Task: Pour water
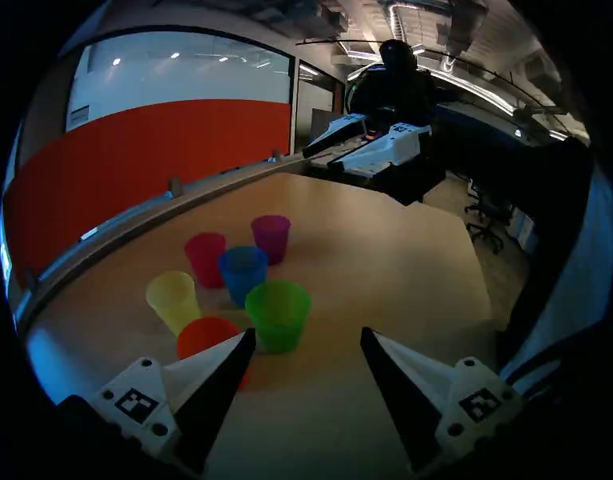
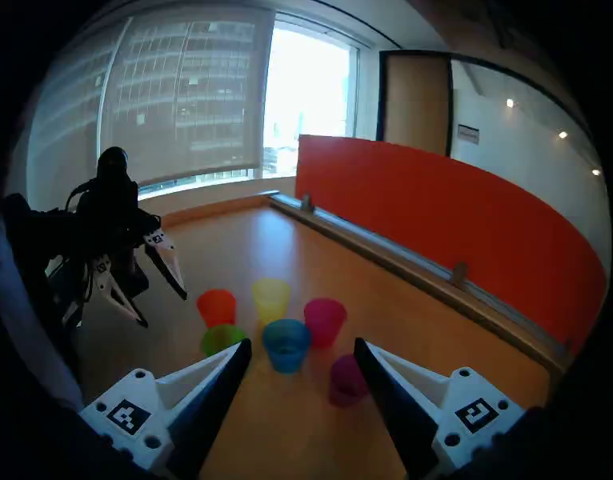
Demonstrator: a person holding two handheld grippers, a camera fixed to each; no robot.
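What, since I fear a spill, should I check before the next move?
1. Left gripper open and empty: ok.
2. Right gripper open and empty: ok.
3. All six cups upright on the table: ok.
4. Water in any cup: cannot tell.
5. Blue cup roughly centred ahead of right gripper: ok.
6. Green cup centred ahead of left gripper: not ok, it sits toward one finger.

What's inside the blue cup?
Right gripper view looks into the blue cup: only its blue walls and a darker bottom show, no object. Water can't be told; the near wall covers part of the bottom.
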